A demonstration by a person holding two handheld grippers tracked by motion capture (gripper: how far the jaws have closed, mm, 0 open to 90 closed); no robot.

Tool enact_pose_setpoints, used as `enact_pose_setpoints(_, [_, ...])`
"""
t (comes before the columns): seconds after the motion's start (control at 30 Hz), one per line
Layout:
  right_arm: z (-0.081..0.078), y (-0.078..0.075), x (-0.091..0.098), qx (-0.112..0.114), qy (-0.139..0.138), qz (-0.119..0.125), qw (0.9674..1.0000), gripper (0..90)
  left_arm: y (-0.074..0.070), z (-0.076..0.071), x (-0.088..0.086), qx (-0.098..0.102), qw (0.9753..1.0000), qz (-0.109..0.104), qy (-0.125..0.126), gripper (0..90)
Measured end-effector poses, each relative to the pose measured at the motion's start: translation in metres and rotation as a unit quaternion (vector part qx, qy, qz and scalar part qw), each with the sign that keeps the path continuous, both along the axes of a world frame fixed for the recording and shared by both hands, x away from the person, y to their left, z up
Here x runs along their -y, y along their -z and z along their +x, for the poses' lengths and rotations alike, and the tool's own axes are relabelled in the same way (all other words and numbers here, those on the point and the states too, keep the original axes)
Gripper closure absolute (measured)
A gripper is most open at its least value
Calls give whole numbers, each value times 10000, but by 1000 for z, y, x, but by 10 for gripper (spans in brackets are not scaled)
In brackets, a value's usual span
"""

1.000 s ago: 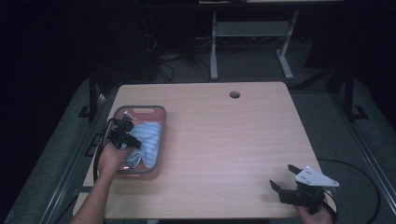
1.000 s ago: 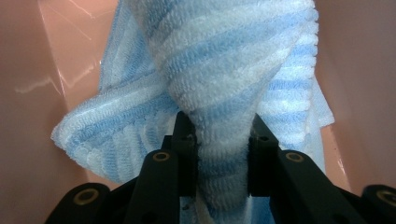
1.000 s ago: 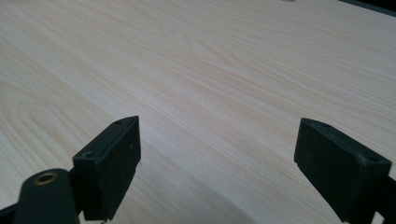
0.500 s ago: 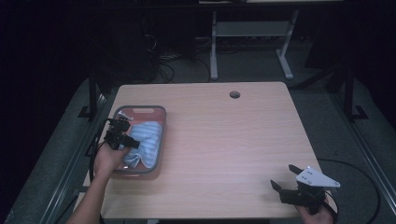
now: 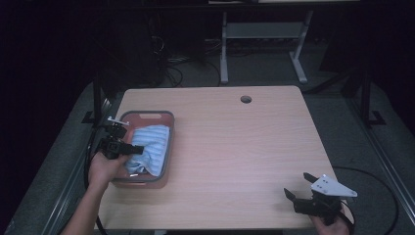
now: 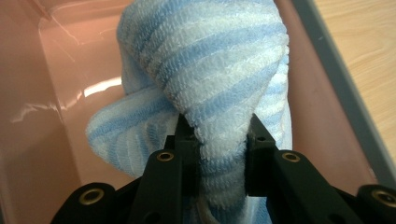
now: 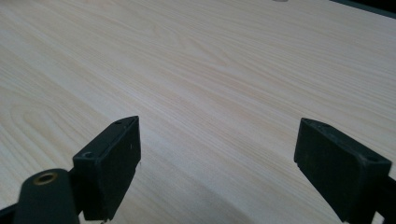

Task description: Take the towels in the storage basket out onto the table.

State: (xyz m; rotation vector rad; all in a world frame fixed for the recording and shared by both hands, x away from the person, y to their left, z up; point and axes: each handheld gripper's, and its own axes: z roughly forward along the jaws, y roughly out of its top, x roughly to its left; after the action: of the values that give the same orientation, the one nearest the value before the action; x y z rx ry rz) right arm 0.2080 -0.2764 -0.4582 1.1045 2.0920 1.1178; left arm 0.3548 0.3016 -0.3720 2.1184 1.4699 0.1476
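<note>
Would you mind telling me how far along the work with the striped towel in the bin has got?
Done: the left tool has pinched a fold of the blue striped towel. In hand: the towel is bunched up from the floor of the pink bin, most of it inside the bin. Left: getting it out onto the table, where the right tool waits open, holding nothing.

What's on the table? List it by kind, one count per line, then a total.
Blue-and-white striped towel, in the tub, pinched by the left gripper: 1
Pink tub with a grey rim: 1
Hand-held grippers, the left one and the right gripper with its jaws apart over the bare table: 2
Total: 4
</note>
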Motion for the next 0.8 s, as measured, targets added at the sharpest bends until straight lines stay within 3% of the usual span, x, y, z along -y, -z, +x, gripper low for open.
enact_pose_setpoints(0.27, [0, 0, 0, -7, 28, 8, 10000, 142, -12, -5, -7, 176, 9992, -352, -8, 721])
enact_pose_setpoints(0.8, [1, 0, 1, -4, 32, 6, 10000, 142, -38, -12, -15, 372, 9974, -602, 120, 721])
